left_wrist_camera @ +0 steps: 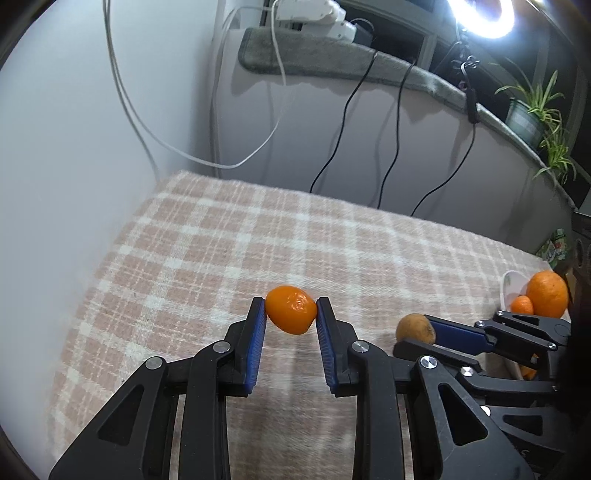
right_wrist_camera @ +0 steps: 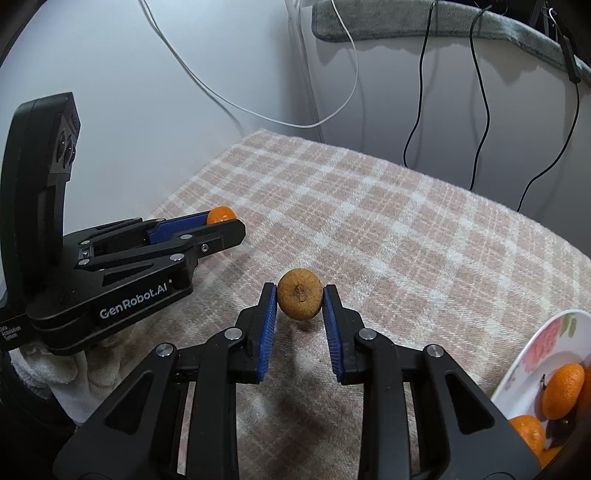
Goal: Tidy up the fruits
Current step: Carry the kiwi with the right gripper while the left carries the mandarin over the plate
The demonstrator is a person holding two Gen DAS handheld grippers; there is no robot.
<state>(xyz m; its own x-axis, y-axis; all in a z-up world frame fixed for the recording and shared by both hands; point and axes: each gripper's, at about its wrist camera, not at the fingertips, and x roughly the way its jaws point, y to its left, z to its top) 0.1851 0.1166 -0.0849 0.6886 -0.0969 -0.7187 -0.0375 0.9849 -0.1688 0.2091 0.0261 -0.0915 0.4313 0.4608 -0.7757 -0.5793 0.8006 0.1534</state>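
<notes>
My left gripper (left_wrist_camera: 291,312) is shut on a small orange fruit (left_wrist_camera: 291,309), held at the fingertips above the checked cloth (left_wrist_camera: 229,258). It also shows in the right wrist view (right_wrist_camera: 225,221) with the orange fruit (right_wrist_camera: 221,215) at its tip. My right gripper (right_wrist_camera: 300,300) is shut on a round brown fruit (right_wrist_camera: 299,298), held above the cloth. In the left wrist view the right gripper (left_wrist_camera: 421,334) holds the brown fruit (left_wrist_camera: 415,328) at the right. A flowered white plate (right_wrist_camera: 532,354) at the lower right holds oranges (right_wrist_camera: 563,386).
The pink and white checked cloth (right_wrist_camera: 388,221) covers the table, with a white wall on the left. Cables (left_wrist_camera: 347,122) hang behind the far edge. A potted plant (left_wrist_camera: 532,110) and a ring light (left_wrist_camera: 484,18) stand at the back right.
</notes>
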